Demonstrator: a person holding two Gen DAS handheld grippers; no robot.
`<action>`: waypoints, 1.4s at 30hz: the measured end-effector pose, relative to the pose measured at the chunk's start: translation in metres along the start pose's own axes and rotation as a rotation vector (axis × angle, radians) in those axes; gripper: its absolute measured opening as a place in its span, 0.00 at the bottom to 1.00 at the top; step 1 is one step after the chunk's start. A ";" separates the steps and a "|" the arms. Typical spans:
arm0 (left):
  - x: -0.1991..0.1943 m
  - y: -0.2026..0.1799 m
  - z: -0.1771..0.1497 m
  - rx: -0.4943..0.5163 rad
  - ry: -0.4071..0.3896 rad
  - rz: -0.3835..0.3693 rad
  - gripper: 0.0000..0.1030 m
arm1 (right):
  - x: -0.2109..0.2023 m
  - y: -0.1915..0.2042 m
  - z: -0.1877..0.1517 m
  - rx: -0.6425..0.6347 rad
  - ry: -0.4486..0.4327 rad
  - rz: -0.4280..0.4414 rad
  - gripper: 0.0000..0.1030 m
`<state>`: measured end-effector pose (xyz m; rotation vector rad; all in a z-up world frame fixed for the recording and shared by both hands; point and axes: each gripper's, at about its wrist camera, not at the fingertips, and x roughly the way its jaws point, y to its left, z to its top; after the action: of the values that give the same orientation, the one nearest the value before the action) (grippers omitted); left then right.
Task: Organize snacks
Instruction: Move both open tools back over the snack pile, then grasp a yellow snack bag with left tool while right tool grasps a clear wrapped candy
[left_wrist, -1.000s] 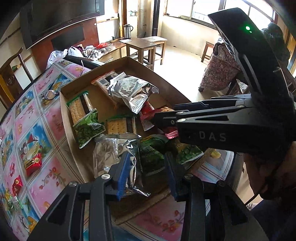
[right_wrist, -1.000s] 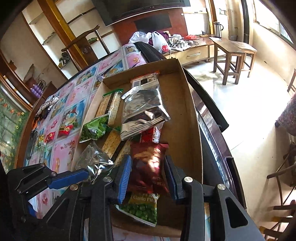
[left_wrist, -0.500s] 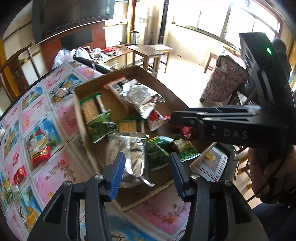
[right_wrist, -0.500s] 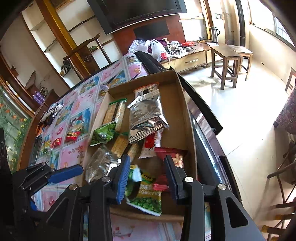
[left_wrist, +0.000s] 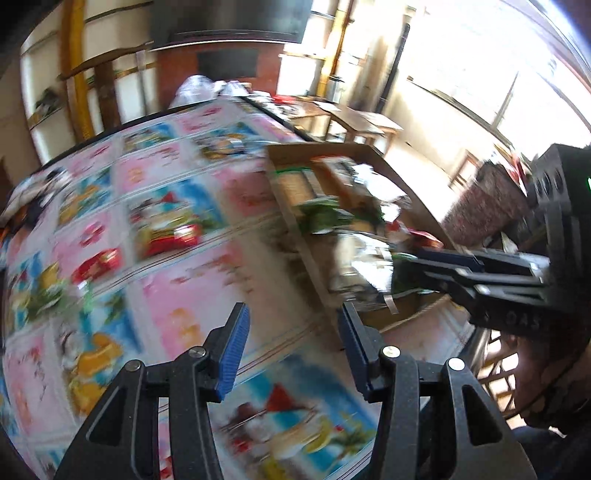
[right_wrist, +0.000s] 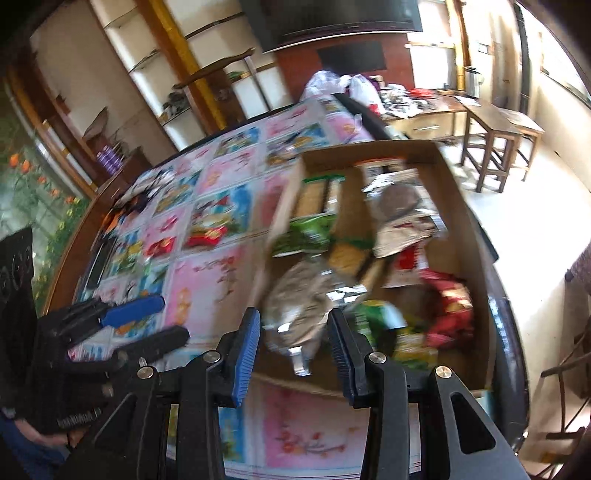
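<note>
A cardboard box (right_wrist: 469, 225) on the table holds several snack packs: silver foil bags (right_wrist: 303, 306), green pea packs (right_wrist: 306, 236), cracker packs (right_wrist: 314, 199) and red packs (right_wrist: 450, 299). The box also shows in the left wrist view (left_wrist: 402, 184), blurred. My left gripper (left_wrist: 291, 332) is open and empty over the tablecloth, left of the box. My right gripper (right_wrist: 293, 339) is open and empty above the box's near edge, over a silver bag. Loose red snack packs (left_wrist: 170, 236) lie on the cloth left of the box; they also show in the right wrist view (right_wrist: 207, 234).
A colourful picture tablecloth (left_wrist: 192, 325) covers the table. More small packs and a dark flat object (right_wrist: 99, 262) lie at the far left. Wooden stools (right_wrist: 495, 136), a cabinet and shelves stand beyond the table. Both views are motion-blurred.
Both grippers pulled back and swung left away from the box. The right gripper let go of the red snack bag, which now lies in the box. The left gripper now points at the tablecloth.
</note>
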<state>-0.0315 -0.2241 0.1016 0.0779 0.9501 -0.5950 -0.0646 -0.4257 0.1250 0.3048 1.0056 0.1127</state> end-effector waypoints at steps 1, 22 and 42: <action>-0.005 0.011 -0.003 -0.029 -0.007 0.009 0.47 | 0.002 0.008 -0.001 -0.016 0.008 0.006 0.40; -0.042 0.202 -0.057 -0.451 0.011 0.235 0.49 | 0.092 0.115 -0.062 -0.247 0.326 0.074 0.51; -0.013 0.298 -0.006 -0.602 0.070 0.285 0.55 | 0.105 0.111 -0.060 -0.286 0.362 0.025 0.58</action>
<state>0.1105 0.0331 0.0517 -0.3020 1.1281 -0.0291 -0.0539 -0.2832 0.0434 0.0334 1.3264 0.3400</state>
